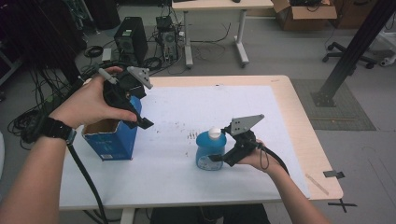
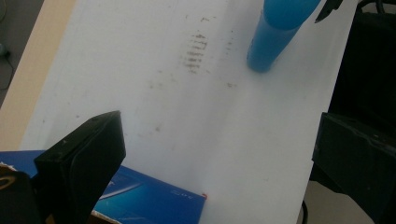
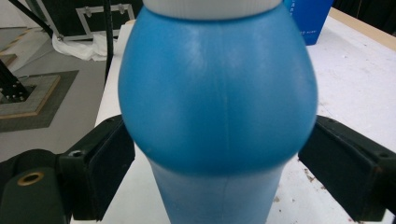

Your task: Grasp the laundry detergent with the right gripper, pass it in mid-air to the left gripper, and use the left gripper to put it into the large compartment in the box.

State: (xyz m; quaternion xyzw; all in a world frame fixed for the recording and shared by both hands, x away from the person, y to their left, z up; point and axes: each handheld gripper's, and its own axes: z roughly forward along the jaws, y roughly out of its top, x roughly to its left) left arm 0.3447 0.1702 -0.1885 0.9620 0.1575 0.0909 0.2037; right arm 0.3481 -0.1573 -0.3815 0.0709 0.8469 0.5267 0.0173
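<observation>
Two grippers, one blue bottle, one blue box: that's what we're counting on the white sheet over the wooden table [image 1: 299,107].

We're seeing the blue bottle [image 1: 210,150] standing upright near the sheet's middle, white cap [image 1: 214,132] on top. In the right gripper view its cap and base are being cut off by the frame, and its label is facing away, so we're not reading any text. The right gripper [image 1: 219,157] is sitting at the bottle's right side with a jaw on either flank of the bulge. We're seeing the pads just beside the plastic, and we can't tell if they're touching; nothing is looking squeezed, so we're calling it spread around the bottle, not clamped.

The left gripper [image 1: 142,122] is hovering over the open blue cardboard box [image 1: 111,139] at the sheet's left, jaws wide apart with nothing between them. The box's inside is hidden from us, and print on its side is too blurred to read. In the left gripper view we're getting just one corner of it.
</observation>
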